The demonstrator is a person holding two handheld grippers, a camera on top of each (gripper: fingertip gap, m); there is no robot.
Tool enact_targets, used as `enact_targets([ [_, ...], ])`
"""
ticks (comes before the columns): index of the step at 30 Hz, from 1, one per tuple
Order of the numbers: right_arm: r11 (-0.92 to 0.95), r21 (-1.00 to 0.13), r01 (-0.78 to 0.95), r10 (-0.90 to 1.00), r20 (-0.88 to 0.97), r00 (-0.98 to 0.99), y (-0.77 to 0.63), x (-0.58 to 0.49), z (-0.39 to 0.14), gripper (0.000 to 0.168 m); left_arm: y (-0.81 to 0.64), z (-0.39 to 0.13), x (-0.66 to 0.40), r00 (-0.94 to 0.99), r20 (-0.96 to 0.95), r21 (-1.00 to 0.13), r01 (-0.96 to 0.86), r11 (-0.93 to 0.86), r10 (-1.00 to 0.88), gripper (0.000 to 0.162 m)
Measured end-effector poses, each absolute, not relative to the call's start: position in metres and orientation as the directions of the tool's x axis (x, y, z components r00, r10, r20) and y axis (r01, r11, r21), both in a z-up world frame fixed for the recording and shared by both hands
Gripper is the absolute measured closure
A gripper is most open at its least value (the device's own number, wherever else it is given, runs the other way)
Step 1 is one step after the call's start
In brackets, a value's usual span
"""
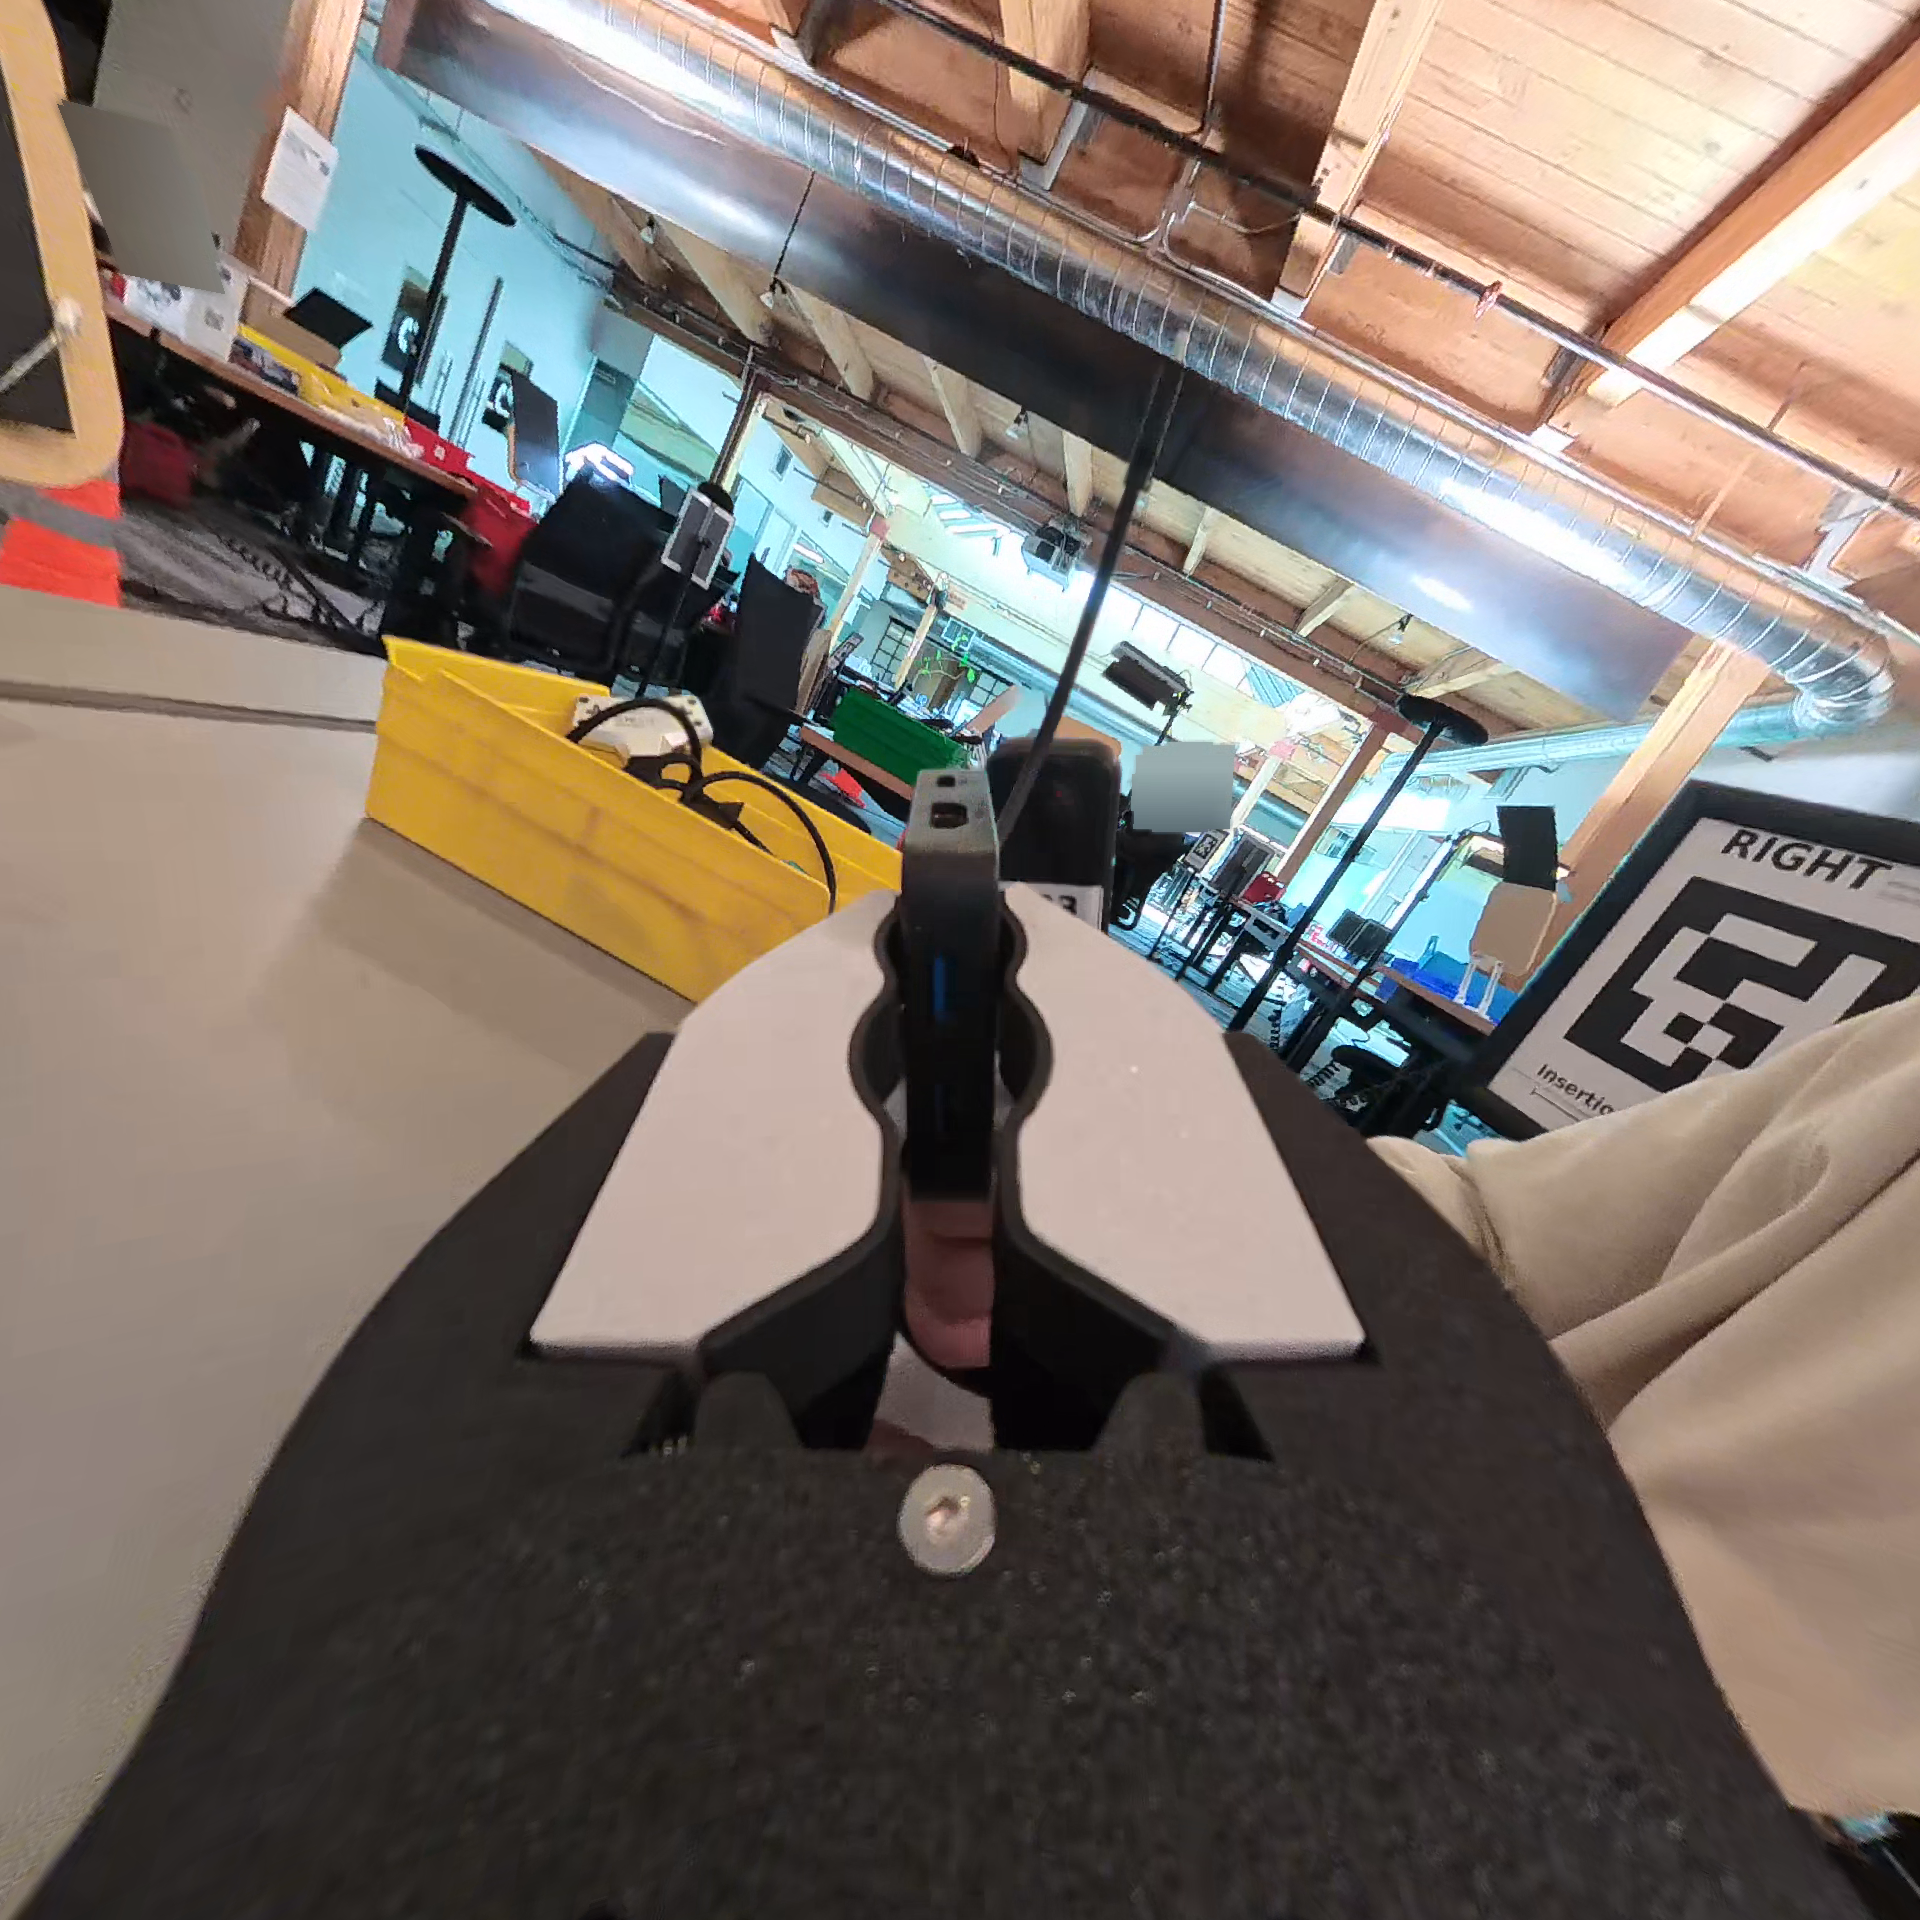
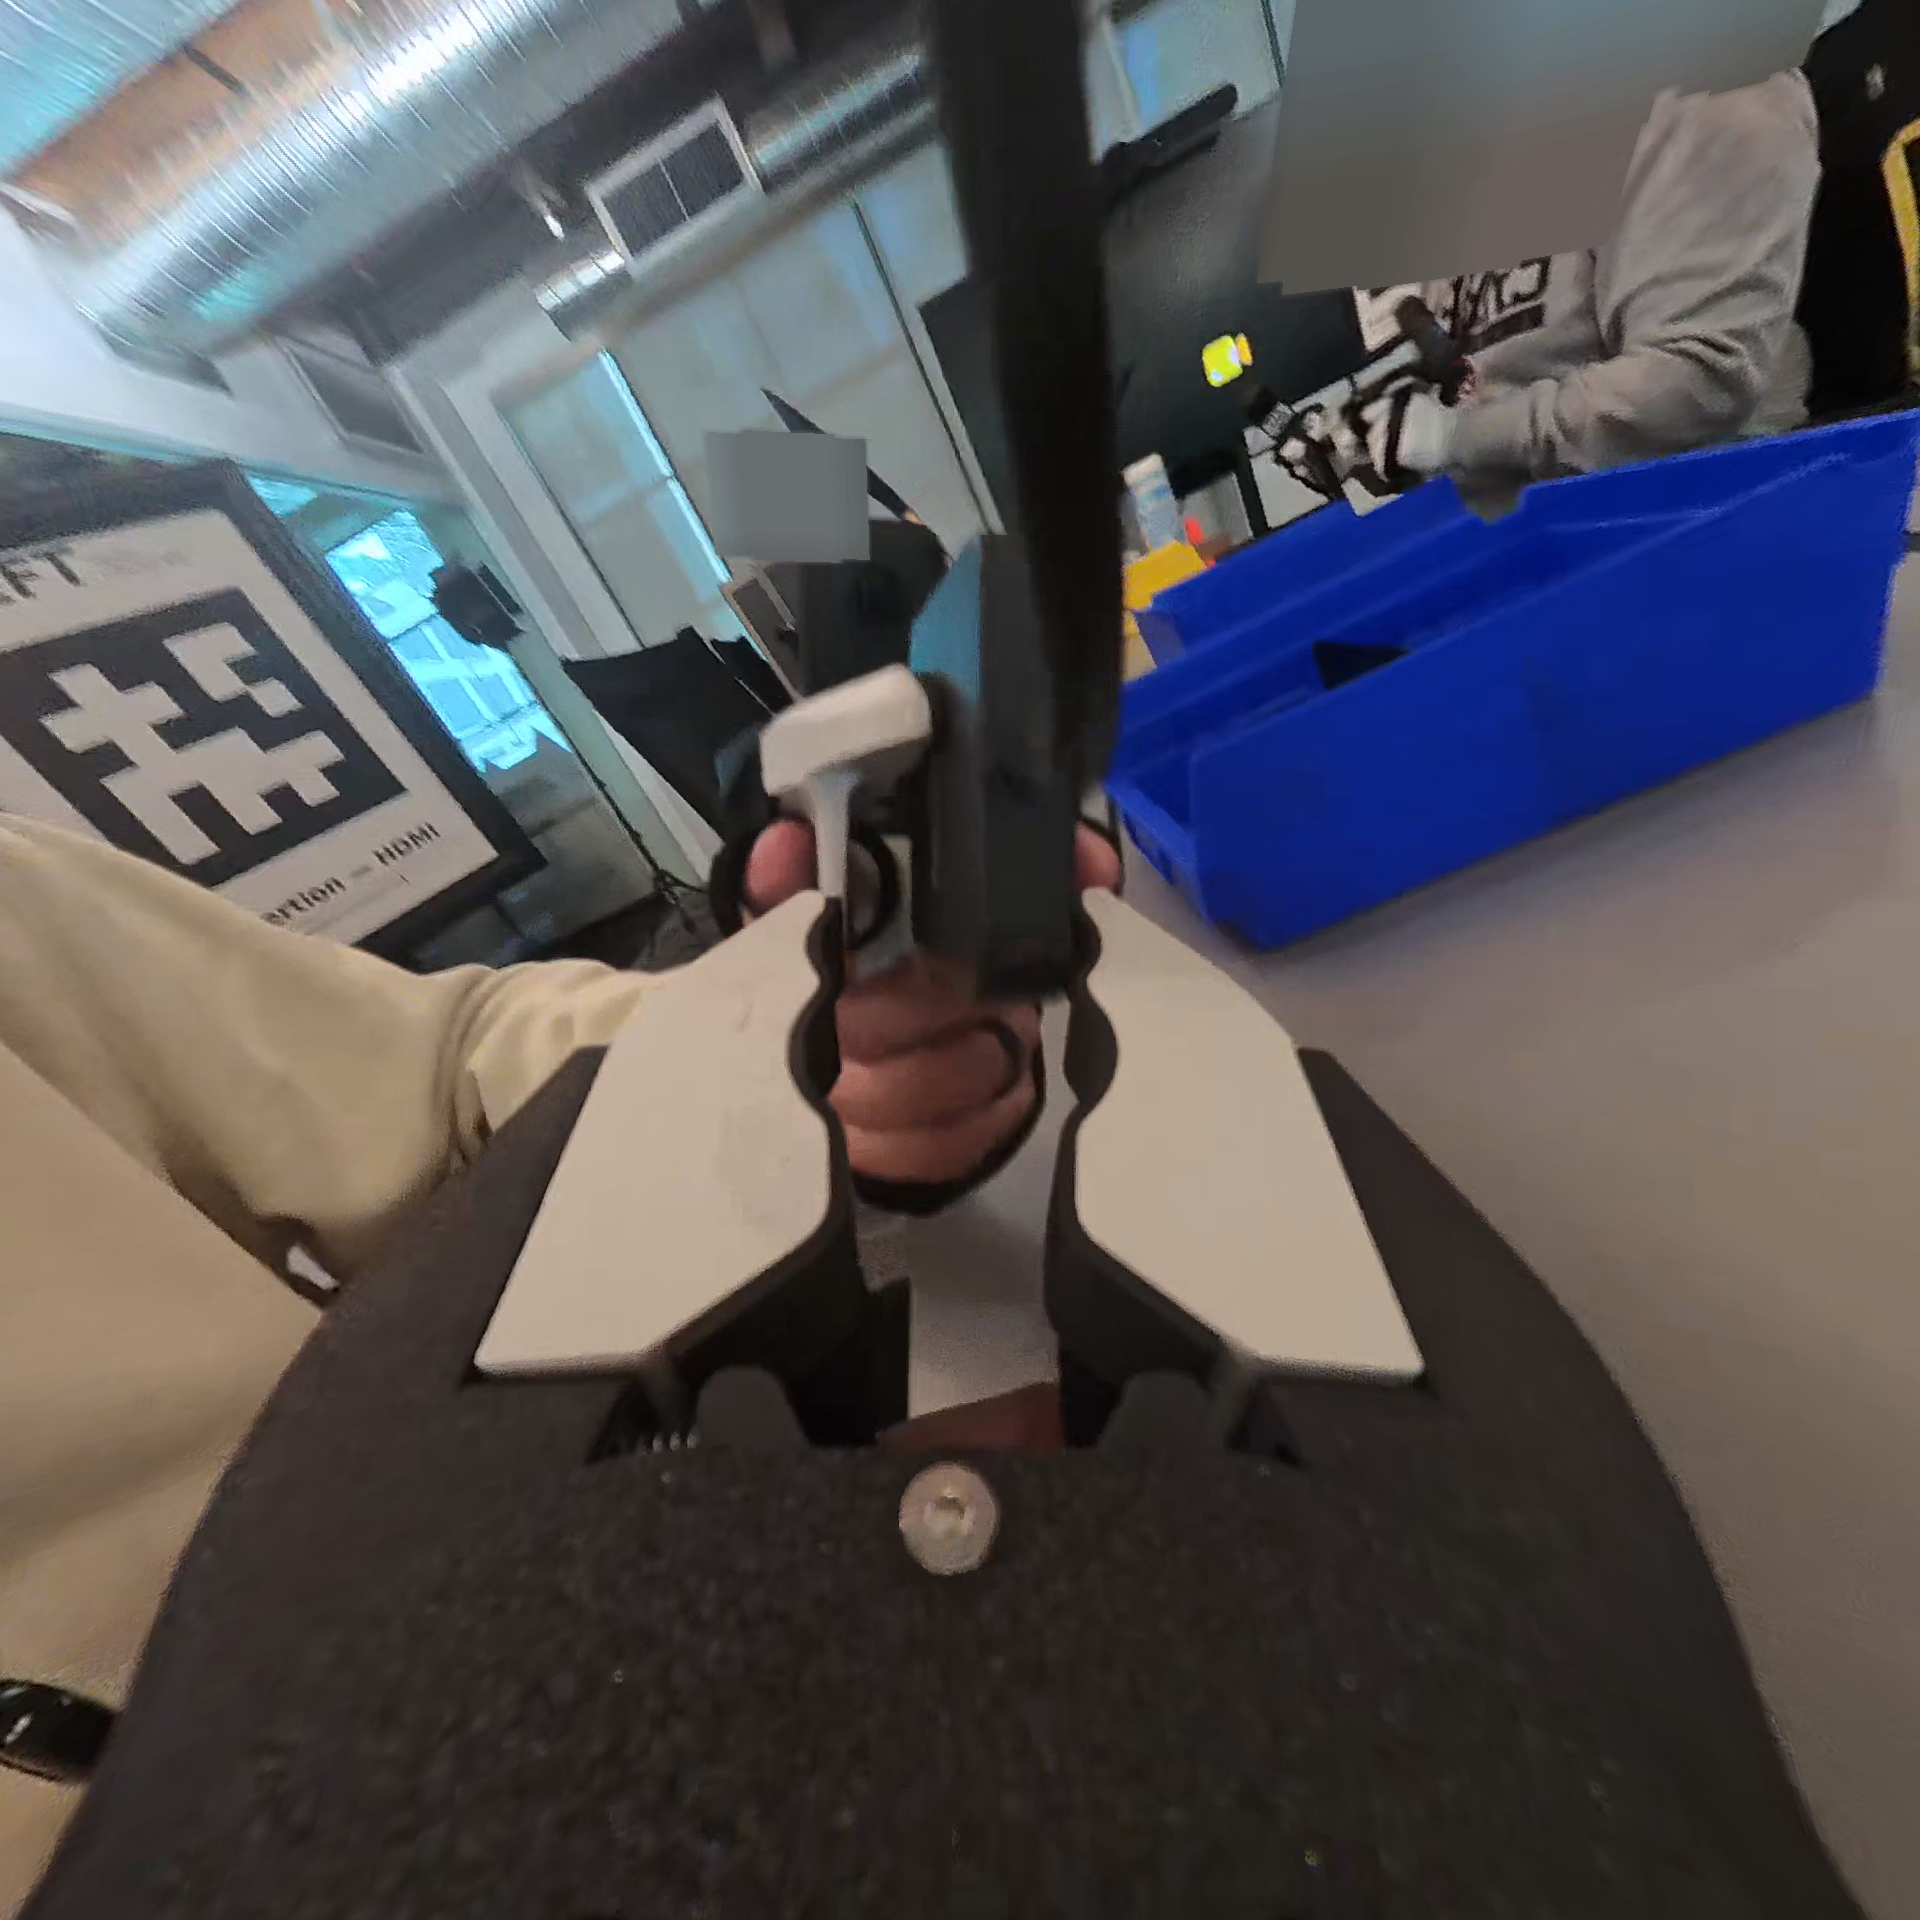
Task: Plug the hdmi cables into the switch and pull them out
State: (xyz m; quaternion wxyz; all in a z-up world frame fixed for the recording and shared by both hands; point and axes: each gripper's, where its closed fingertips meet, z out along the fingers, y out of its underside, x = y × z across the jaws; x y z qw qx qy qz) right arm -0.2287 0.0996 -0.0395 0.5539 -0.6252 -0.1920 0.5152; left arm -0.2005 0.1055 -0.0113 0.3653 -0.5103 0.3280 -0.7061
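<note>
My left gripper (image 1: pixel 948 935) is shut on a thin black HDMI switch (image 1: pixel 948 997), held edge-on with small ports on its far end. A thin black cable (image 1: pixel 1101 582) rises behind the switch; its plug is hidden. In the right wrist view my right gripper (image 2: pixel 951 935) is open, with its fingers apart. A blurred black piece (image 2: pixel 1023 727), apparently the switch with a cable, stands up between the fingertips, close to the right one. One white finger (image 2: pixel 847 727) of the left gripper and the hand holding it show just beyond.
A yellow bin (image 1: pixel 582 862) holding cables and a white device sits on the grey table (image 1: pixel 208 1039) to the left. A blue bin (image 2: pixel 1507 727) sits to the right. Framed marker boards (image 1: pixel 1745 987) (image 2: pixel 208 727) stand nearby. A cream sleeve (image 2: pixel 208 1039) crosses the view. A person in grey (image 2: pixel 1621 343) sits beyond.
</note>
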Motion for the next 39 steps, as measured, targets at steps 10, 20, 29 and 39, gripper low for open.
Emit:
enact_targets([
  [10,-0.302,-0.87,-0.39,0.774,-0.462,0.432,0.113,-0.198,-0.034,0.155,0.125,-0.028,-0.214,-0.054,0.462,-0.876,0.129,-0.465,-0.885,0.129],
  [20,-0.243,-0.962,-0.127,0.149,-0.166,0.975,0.176,0.081,0.018,0.155,0.16,-0.106,-0.231,0.419,0.177,-0.93,-0.225,-0.291,-0.891,0.128],
  [29,-0.837,-0.333,0.435,0.268,0.443,0.856,0.228,0.262,-0.067,0.154,0.163,-0.107,-0.227,0.45,0.028,-0.939,-0.295,-0.178,-0.893,0.127],
  [39,-0.914,0.06,0.402,0.405,0.065,0.912,0.229,0.257,-0.138,0.151,0.171,-0.112,-0.24,0.477,-0.084,-0.931,-0.351,-0.103,-0.875,0.129],
])
